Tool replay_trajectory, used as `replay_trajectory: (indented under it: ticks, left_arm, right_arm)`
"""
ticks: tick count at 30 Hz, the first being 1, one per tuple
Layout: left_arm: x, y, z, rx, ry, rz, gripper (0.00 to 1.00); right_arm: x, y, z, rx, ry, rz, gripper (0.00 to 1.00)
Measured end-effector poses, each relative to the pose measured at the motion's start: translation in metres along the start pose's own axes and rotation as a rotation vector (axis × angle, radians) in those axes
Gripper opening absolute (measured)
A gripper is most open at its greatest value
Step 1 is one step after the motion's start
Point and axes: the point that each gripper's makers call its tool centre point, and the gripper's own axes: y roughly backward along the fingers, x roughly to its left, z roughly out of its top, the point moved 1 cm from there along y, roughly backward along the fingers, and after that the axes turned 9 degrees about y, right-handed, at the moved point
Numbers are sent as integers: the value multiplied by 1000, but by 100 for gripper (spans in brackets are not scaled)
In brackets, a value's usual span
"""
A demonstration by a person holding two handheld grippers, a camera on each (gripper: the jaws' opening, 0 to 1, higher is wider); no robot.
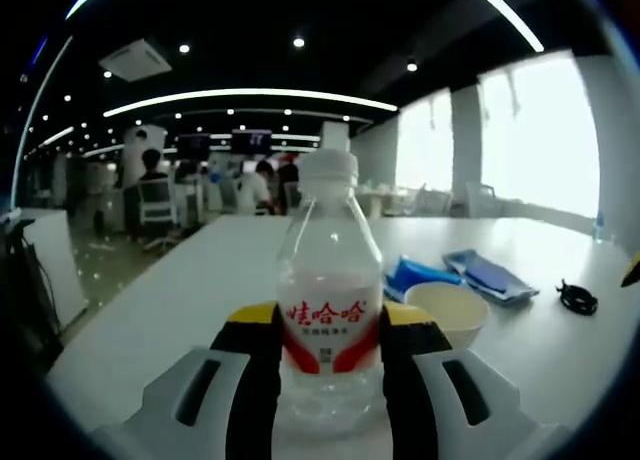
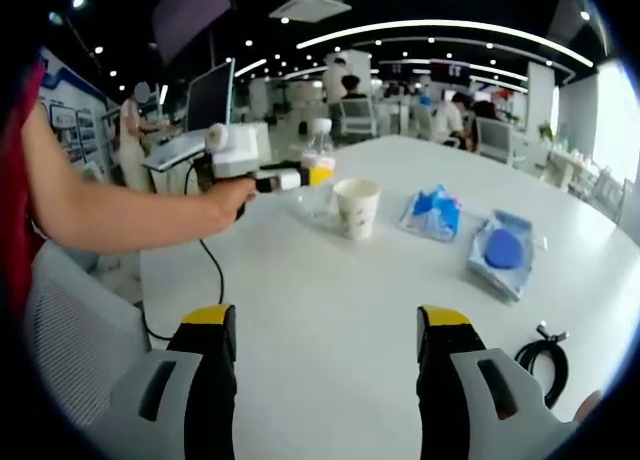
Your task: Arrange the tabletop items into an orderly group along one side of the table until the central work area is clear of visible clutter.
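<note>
Left gripper [image 1: 330, 355] closed on water bottle [image 1: 329, 300], jaws pressing both sides at the label; bottle upright, at bench [image 1: 180, 300] level, contact with surface can't be confirmed. Paper cup [image 1: 447, 311] just right of the bottle. Blue packet [image 1: 420, 276] and a second blue pouch [image 1: 490, 276] behind the cup, black cable [image 1: 577, 297] farther right. Right gripper [image 2: 327, 355] wide open, holding nothing, low over bare bench near the edge. In the right gripper view a hand [image 2: 222, 202] holds the left gripper at the bottle, cup beside it.
</note>
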Motion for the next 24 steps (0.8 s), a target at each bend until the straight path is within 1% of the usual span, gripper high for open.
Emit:
replay_trajectory:
  ticks: [3, 6, 8, 15, 24]
  left_arm:
    - [1, -1, -1, 1, -9, 4, 36]
    - [3, 1, -7, 9, -18, 12, 36]
    - [2, 3, -4, 5, -16, 11, 36]
    - [3, 3, -5, 16, -15, 15, 36]
    - [3, 3, -5, 20, -20, 13, 36]
  right_arm:
    - [-1, 0, 1, -4, -2, -2, 73]
    - [-2, 1, 1, -6, -4, -6, 73]
    - [-3, 1, 0, -5, -4, -8, 73]
    - [0, -2, 1, -7, -5, 2, 73]
    - [-2, -1, 0, -5, -7, 0, 73]
